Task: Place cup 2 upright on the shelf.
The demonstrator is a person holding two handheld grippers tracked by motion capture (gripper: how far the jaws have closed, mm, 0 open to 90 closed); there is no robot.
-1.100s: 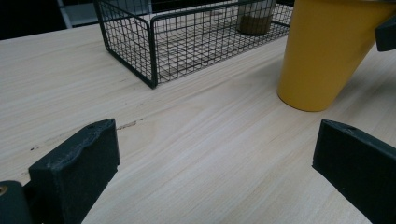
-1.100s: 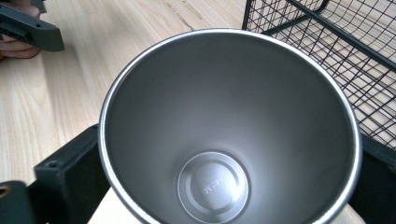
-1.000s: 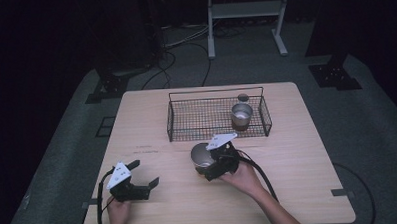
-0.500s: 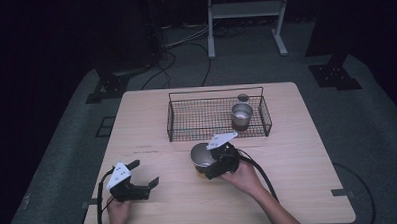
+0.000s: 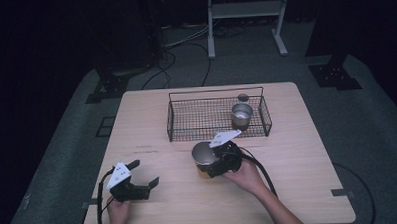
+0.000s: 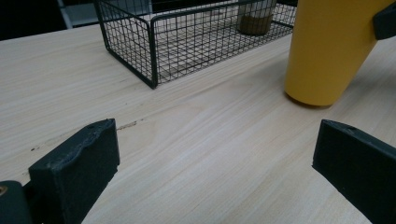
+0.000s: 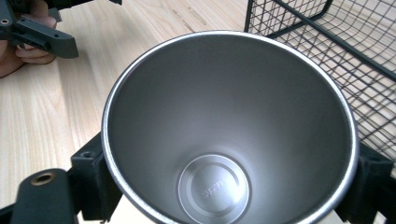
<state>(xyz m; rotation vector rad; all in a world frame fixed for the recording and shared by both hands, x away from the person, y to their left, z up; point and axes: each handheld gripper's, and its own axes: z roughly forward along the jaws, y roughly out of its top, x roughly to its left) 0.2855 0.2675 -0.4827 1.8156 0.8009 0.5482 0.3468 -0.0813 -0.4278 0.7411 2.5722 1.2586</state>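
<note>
Little has shifted since the earlier frames: the right hand-held gripper (image 5: 215, 159) keeps its clamp on the yellow steel-lined tumbler (image 5: 204, 160), and the left hand-held gripper (image 5: 141, 176) stays parked near the front left corner.

From the high view, the pale wooden surface (image 5: 297, 138) carries a black wire basket (image 5: 187, 120) toward its far side. Inside the basket's right end stands a small silver metal cup (image 5: 241, 115), with a small dark round object (image 5: 243, 97) just behind it. The tumbler stands upright just in front of the basket, apart from it, with the right hand (image 5: 246, 175) behind the gripper. The left hand (image 5: 119, 211) holds its gripper low over the wood, jaws spread with nothing between them.

Along the left hand-held gripper's own view, the two black jaws stand wide apart over bare wood — the tumbler's yellow tapered body (image 6: 329, 46) rests on the surface ahead to the right, and the basket's near corner (image 6: 152, 51) lies ahead.

Along the right hand-held gripper's view, the tumbler's brushed steel interior (image 7: 224, 140) sits between the jaws, which press its sides; the basket (image 7: 355, 42) is just beside it, and the left hand-held gripper (image 7: 42, 35) shows at upper left.
</note>
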